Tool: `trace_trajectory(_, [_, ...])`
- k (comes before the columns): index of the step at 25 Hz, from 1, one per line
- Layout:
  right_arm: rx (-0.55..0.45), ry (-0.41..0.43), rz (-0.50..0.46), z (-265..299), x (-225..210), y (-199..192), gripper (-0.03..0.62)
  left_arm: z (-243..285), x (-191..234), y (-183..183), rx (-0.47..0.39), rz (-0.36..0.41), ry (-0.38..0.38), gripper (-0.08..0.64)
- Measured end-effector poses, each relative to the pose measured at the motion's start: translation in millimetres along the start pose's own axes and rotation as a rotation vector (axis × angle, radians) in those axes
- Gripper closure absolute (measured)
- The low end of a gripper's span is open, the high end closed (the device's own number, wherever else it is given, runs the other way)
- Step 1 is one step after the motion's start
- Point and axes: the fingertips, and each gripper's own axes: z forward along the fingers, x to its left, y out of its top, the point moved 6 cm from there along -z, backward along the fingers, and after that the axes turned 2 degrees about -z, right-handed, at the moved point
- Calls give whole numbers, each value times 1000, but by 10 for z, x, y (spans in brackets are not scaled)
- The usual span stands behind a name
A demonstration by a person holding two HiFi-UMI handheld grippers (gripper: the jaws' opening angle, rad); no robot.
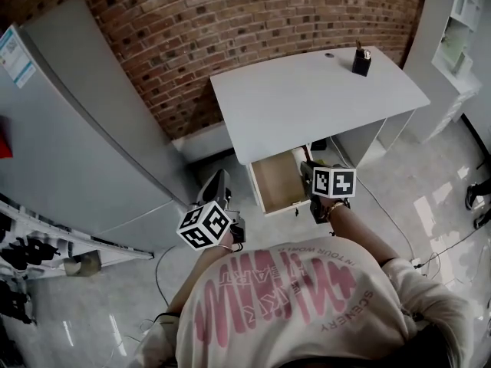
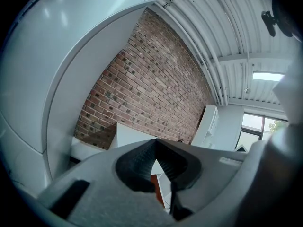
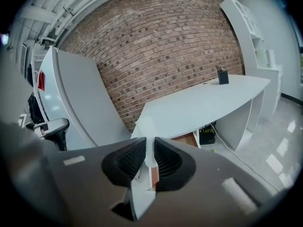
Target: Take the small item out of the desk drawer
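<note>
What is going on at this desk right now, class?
A person stands at a white desk whose drawer is pulled open. The right claw is shut on a small white item and holds it out of the drawer, in front of the desk. The left claw is shut with nothing in it, off to the side of the drawer.

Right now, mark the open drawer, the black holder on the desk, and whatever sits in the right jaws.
open drawer (image 1: 279, 179), head view, its bare wooden floor.
black holder (image 1: 361, 63), head view, its front face.
small white item (image 3: 149, 148), right gripper view, the stretch pinched between the jaws.
</note>
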Motion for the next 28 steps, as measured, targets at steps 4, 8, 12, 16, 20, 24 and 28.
trace_trajectory(4, [-36,-6,-25,-24,29,141,522,39,-1,47,-8,10,-3,555])
trace_trajectory(8, [-67,4,-46,-46,93,243,522,70,-7,63,-11,6,-7,555])
trace_trajectory(12, [-105,23,-72,-88,193,354,522,98,-53,94,-17,8,-22,555])
trace_trajectory(16, [-142,41,-89,-144,271,437,520,105,-131,135,-22,19,-39,555])
trace_trajectory(20, [-189,56,-110,-202,361,512,519,117,-197,173,-20,50,-52,555])
trace_trajectory(24, [-226,64,-173,-275,488,588,518,124,-221,161,-13,73,-60,555])
trace_trajectory(28, [-247,85,-177,-333,587,620,517,126,-205,100,1,64,-61,555])
